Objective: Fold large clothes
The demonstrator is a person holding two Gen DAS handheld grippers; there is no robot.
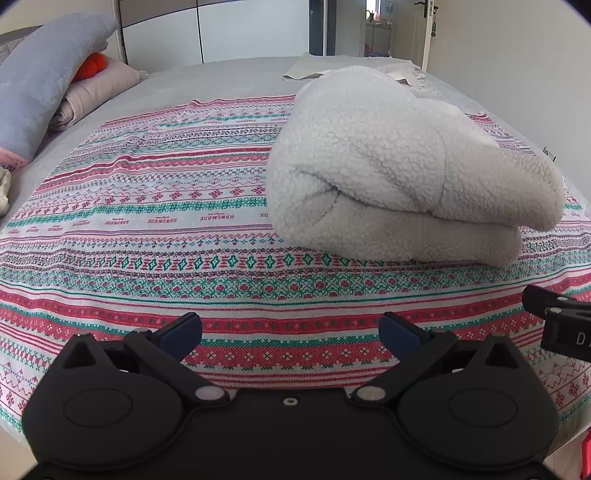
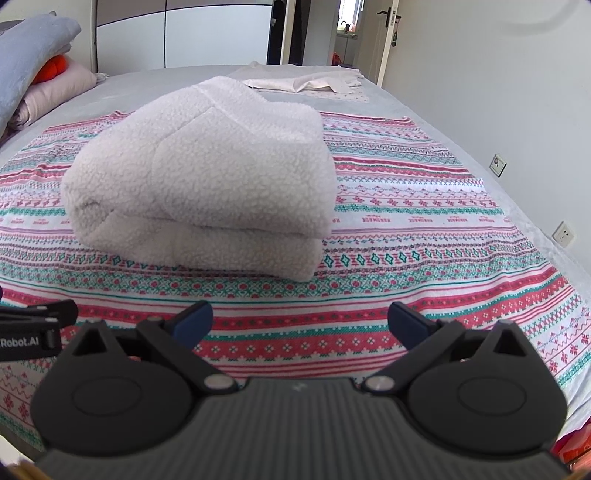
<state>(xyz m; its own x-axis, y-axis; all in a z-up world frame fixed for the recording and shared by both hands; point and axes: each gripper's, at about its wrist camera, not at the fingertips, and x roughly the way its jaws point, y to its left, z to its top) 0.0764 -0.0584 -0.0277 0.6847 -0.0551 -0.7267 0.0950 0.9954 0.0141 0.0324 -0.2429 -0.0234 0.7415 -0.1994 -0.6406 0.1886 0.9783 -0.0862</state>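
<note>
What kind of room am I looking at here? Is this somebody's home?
Most likely a bedroom in a home. A wide bed is covered by a patterned spread, pillows are stacked at one side, and a folded white fleece garment lies on top. A doorway opens behind.

We see a striped blanket (image 1: 147, 221) on the bed ahead of us, pillows (image 1: 40, 81) far off left, and a door (image 2: 386, 33) far ahead right.
</note>
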